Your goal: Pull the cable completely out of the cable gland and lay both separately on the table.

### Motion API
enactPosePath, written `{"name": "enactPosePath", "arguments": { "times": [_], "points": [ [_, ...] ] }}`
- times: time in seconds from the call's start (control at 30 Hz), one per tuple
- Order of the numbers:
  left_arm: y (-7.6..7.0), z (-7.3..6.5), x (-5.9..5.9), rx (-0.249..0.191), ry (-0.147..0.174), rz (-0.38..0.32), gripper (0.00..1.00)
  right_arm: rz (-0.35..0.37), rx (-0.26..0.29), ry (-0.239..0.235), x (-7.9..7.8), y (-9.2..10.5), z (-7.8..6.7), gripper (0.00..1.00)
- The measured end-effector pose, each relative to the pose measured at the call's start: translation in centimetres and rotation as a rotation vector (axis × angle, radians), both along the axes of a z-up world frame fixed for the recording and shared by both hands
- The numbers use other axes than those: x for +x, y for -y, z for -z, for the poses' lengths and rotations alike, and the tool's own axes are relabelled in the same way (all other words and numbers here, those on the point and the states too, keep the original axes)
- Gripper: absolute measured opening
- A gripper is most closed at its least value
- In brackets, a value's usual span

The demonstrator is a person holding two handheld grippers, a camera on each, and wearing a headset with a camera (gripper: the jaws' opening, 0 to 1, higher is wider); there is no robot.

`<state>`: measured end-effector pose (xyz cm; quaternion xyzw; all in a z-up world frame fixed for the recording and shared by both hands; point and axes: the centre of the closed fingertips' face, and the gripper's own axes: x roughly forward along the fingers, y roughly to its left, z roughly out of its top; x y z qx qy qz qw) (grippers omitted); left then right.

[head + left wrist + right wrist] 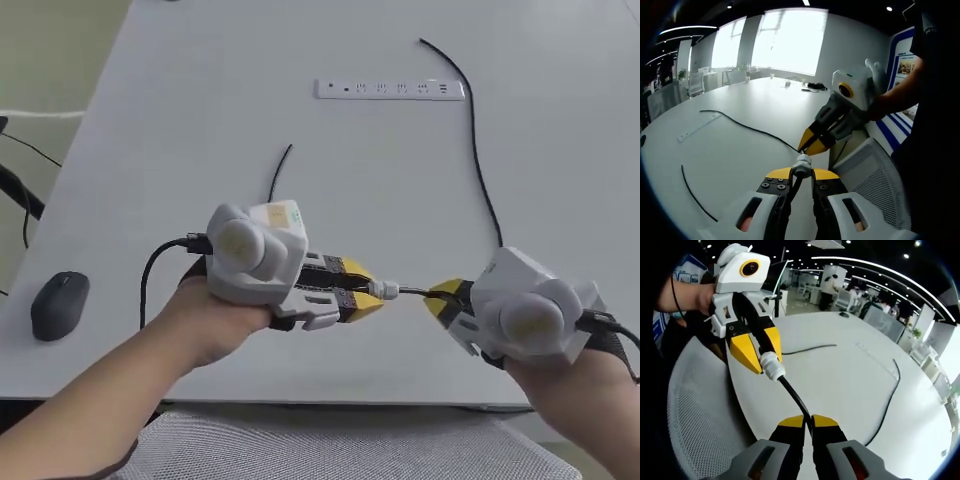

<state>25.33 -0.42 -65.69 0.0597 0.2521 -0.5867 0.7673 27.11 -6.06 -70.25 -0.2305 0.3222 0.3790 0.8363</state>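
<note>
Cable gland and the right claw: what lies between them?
A short stretch of black cable runs from the cable gland to the right claw, nothing else; the right gripper view shows it clearly.

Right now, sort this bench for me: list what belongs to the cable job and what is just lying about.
Job: gland, clamped in the left gripper; cable, clamped in the right gripper.
Lying about: power strip; mouse.
Cannot tell which list: long black lead and short wire on the table.
</note>
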Motion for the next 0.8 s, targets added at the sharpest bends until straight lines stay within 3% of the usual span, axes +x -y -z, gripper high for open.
{"name": "enactPosePath", "arguments": {
  "times": [0.33,0.53,0.8],
  "points": [
    [0.2,0.0,-0.2,-0.004,-0.002,0.005,0.15,0.123,0.028,-0.071,0.4,1.6,1.7,0.00],
    [0.2,-0.1,-0.4,-0.015,-0.010,0.007,0.15,0.194,0.024,-0.144,0.2,2.1,2.8,0.00],
    [-0.2,0.2,-0.3,0.000,-0.011,-0.010,0.15,0.177,0.023,-0.125,-0.1,2.0,2.6,0.00]
  ]
}}
